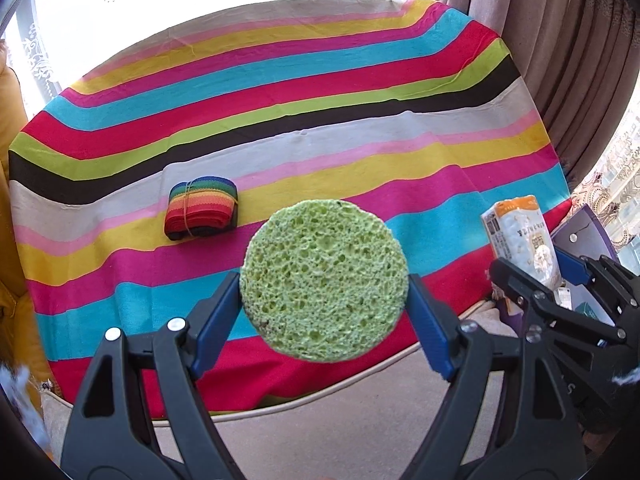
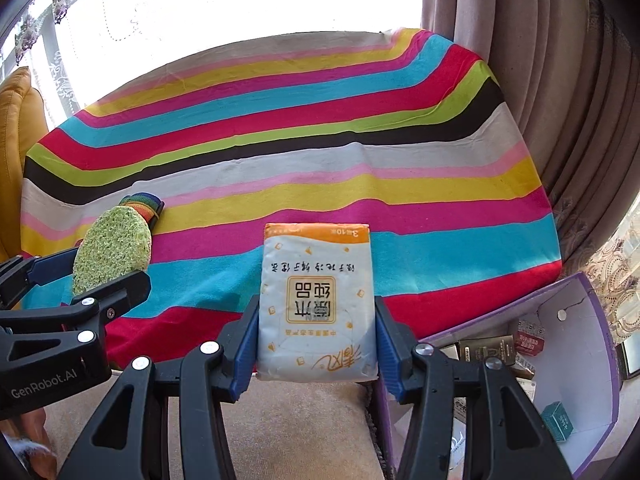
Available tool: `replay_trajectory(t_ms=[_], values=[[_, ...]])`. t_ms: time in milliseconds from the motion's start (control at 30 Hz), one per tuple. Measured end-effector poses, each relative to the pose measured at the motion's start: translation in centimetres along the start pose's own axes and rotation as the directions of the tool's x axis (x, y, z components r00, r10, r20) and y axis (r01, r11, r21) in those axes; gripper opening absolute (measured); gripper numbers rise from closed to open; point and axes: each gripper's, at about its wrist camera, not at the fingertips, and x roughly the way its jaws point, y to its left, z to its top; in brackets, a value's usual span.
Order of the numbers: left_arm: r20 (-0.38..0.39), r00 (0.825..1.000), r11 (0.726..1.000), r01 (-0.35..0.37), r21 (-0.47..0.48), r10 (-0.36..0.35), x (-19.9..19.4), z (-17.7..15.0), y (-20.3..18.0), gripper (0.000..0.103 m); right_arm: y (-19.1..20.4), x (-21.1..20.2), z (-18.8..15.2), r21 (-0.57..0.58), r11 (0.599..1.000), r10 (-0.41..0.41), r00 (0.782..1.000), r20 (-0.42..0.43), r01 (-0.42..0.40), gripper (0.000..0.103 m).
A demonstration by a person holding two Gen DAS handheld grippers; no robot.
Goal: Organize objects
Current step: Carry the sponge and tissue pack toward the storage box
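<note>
Left wrist: left gripper (image 1: 324,292) jaws pinch the sponge (image 1: 324,280) by its rim, held above the near worktop (image 1: 360,120); soft rim may buckle and slip.

Right wrist: right gripper (image 2: 316,344) jaws clamp the tissue pack (image 2: 317,300), left of the box (image 2: 576,360); pack may squeeze out.

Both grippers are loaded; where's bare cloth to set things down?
Free: the striped cloth right of the rainbow strap roll, out to the curtain, plus all far stripes. Crowded: the purple box at near right, full of small cartons.
</note>
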Motion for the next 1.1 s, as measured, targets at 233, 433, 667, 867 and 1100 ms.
replay_trajectory(t_ms=[233, 433, 667, 867, 1100], values=[[-0.017, 1.000, 0.996, 0.027, 0.083, -0.026, -0.1, -0.5, -3.3, 0.083, -3.1, -1.7, -1.1, 0.041, 0.999, -0.023, 1.000, -0.004, 0.024, 0.052], [-0.028, 0.998, 0.984, 0.063, 0.168, -0.059, -0.5, -0.7, -6.7, 0.083, -7.3, -2.8, -3.1, 0.077, 0.994, -0.078, 0.996, -0.041, 0.081, 0.052], [-0.056, 0.994, 0.965, 0.109, 0.237, -0.099, -0.5, -0.8, -10.0, 0.083, -12.9, -4.7, -5.6, 0.153, 0.975, -0.152, 0.986, -0.075, 0.162, 0.052], [-0.081, 0.986, 0.937, 0.161, 0.310, -0.143, -0.7, -0.8, -13.7, 0.083, -15.5, -6.1, -6.2, 0.188, 0.957, -0.212, 0.975, -0.066, 0.221, 0.052], [-0.106, 0.974, 0.895, 0.227, 0.385, -0.201, -0.9, -1.2, -18.2, 0.083, -17.0, -6.6, -6.3, 0.212, 0.946, -0.237, 0.970, -0.057, 0.244, 0.052]])
